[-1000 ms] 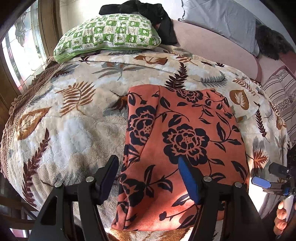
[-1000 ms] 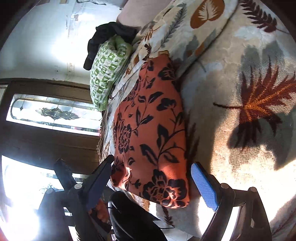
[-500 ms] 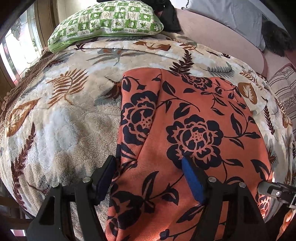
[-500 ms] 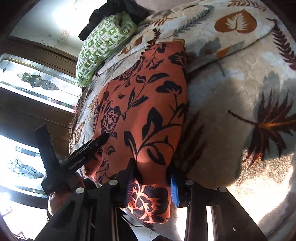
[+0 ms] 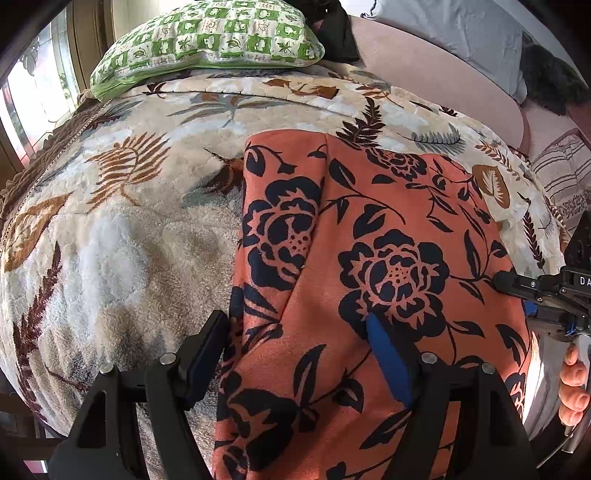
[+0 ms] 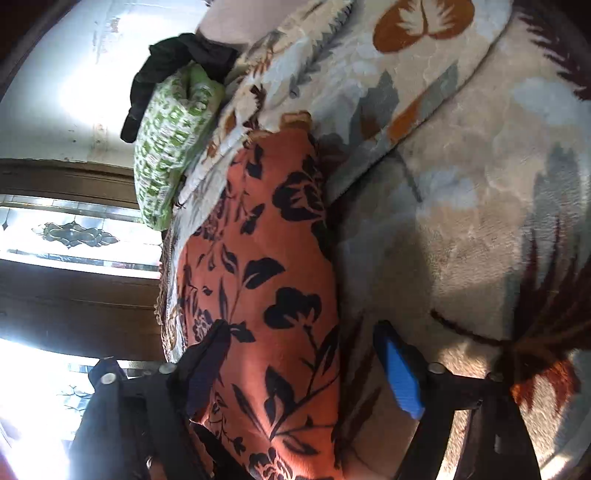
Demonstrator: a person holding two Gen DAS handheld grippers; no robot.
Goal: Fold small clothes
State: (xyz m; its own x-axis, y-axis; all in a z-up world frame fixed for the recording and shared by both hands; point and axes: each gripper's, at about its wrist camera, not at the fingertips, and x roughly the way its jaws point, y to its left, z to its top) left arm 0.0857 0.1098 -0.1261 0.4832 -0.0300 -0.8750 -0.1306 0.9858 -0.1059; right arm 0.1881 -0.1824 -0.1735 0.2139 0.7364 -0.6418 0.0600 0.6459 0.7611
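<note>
An orange garment with black flowers (image 5: pixel 354 258) lies folded flat on a leaf-patterned blanket (image 5: pixel 122 236). My left gripper (image 5: pixel 295 354) is open, its fingers straddling the garment's near left edge. My right gripper (image 6: pixel 303 369) is open over the garment's near right edge (image 6: pixel 266 295); its blue pad (image 6: pixel 402 384) is over the blanket beside the cloth. The right gripper's side also shows at the right edge of the left wrist view (image 5: pixel 546 295).
A green checked pillow (image 5: pixel 207 40) lies at the far end of the blanket, with black clothing (image 6: pixel 177 62) behind it. A pink sofa back (image 5: pixel 424 66) with a grey cushion (image 5: pixel 461 26) runs along the far right. A window (image 6: pixel 74 236) and dark wood frame are on the left.
The right gripper, shut on the garment's corner half a second ago, has opened wide. The left gripper stayed open and moved forward over the garment's left edge.
</note>
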